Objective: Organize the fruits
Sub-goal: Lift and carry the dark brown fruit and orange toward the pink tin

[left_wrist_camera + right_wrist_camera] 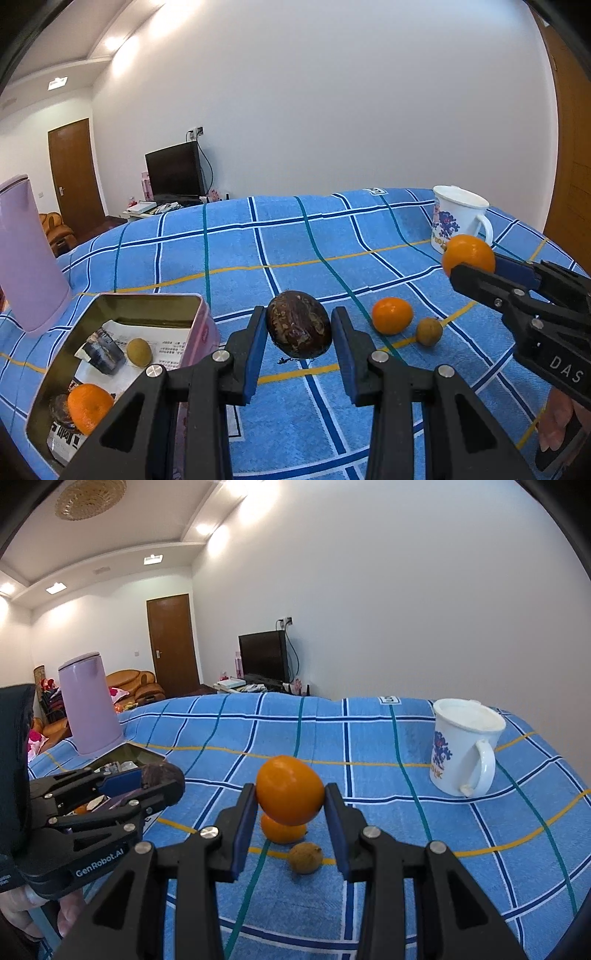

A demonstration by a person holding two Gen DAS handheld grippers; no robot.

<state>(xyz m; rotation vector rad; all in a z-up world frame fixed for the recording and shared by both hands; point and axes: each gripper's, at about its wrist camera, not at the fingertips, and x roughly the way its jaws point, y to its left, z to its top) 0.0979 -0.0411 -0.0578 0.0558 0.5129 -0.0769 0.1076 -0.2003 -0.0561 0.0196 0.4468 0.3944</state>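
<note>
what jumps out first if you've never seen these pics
Two fruits held in the air: the left tongs clamp a dark wrinkled fruit, the right tongs an orange, above the blue checked cloth. Left of them, an open tin already holds another orange.

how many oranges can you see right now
3: one orange held in the right tongs, one lying on the blue cloth, one inside the tin. The tin's contents could hide more.
</note>
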